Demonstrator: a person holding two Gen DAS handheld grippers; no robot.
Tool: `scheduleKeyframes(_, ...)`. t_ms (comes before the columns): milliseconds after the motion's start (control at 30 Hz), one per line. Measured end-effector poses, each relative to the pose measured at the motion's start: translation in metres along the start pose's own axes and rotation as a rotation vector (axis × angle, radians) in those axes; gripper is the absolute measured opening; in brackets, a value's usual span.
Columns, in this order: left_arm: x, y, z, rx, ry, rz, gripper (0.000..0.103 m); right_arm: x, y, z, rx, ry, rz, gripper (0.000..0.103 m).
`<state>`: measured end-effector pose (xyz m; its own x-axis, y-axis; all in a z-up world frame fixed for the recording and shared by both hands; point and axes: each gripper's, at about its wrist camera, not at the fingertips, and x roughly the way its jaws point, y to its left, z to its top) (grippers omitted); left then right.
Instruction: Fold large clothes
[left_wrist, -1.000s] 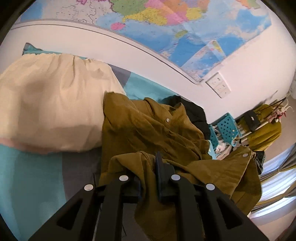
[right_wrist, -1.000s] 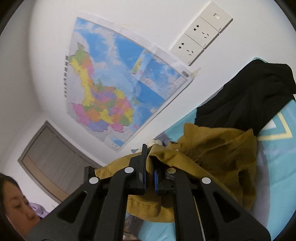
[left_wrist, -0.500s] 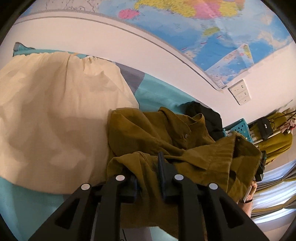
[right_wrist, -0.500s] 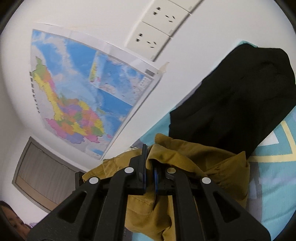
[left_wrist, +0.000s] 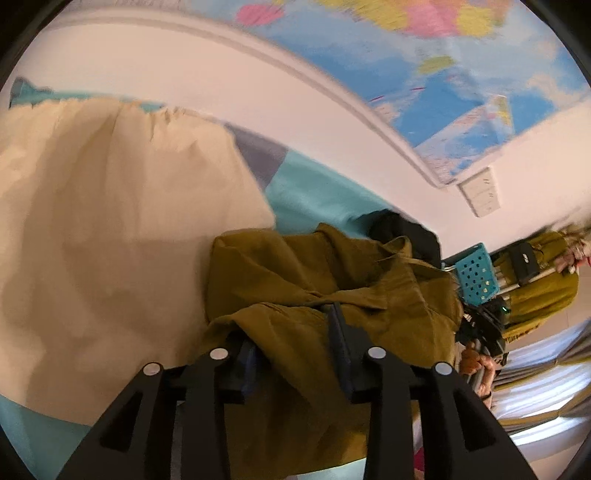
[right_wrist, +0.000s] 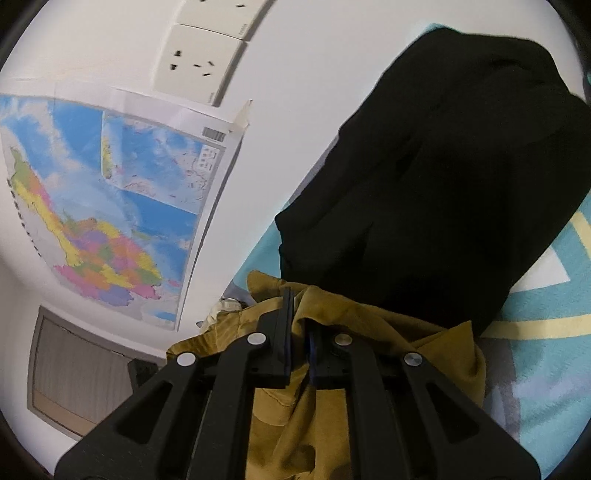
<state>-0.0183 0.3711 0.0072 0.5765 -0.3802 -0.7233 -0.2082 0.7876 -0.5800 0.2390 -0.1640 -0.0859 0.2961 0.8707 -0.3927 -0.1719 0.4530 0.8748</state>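
Note:
An olive-brown shirt (left_wrist: 295, 280) lies bunched on the bed in the left wrist view. My left gripper (left_wrist: 295, 328) is shut on a fold of it, with cloth draped over the left finger. The shirt also shows in the right wrist view (right_wrist: 369, 332), where my right gripper (right_wrist: 299, 314) is shut on another fold, held close to the wall. The rest of the shirt hangs below the fingers.
A cream garment (left_wrist: 110, 240) lies spread on the turquoise bed sheet (left_wrist: 317, 195) at left. A black garment (right_wrist: 443, 166) lies just beyond the right gripper. A map (right_wrist: 92, 206) and wall sockets (right_wrist: 199, 59) are on the wall. A blue basket (left_wrist: 476, 277) and clothes rack stand at right.
Both grippers have moved forward toward the wall with the shirt still held. The black garment and sockets loom larger in the right wrist view.

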Motion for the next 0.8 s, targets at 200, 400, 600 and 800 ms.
scheduleKeyframes(200,-0.035,-0.029,-0.025,0.179,-0.120,0.011,0.081,0.004,0.000,-0.001,0.016,-0.003,0.001,0.015)
scheduleKeyframes(400,-0.044,-0.066,-0.055,0.430,-0.189,0.160,0.082,-0.008,0.019,-0.002,-0.024,-0.034,0.039,0.037)
scheduleKeyframes(600,0.018,-0.080,-0.054,0.503,-0.074,0.244,0.082,-0.036,0.063,-0.015,-0.216,-0.110,-0.005,0.069)
scheduleKeyframes(800,0.066,-0.081,-0.054,0.541,0.003,0.297,0.080,-0.001,0.104,-0.076,-0.580,0.083,-0.239,0.075)
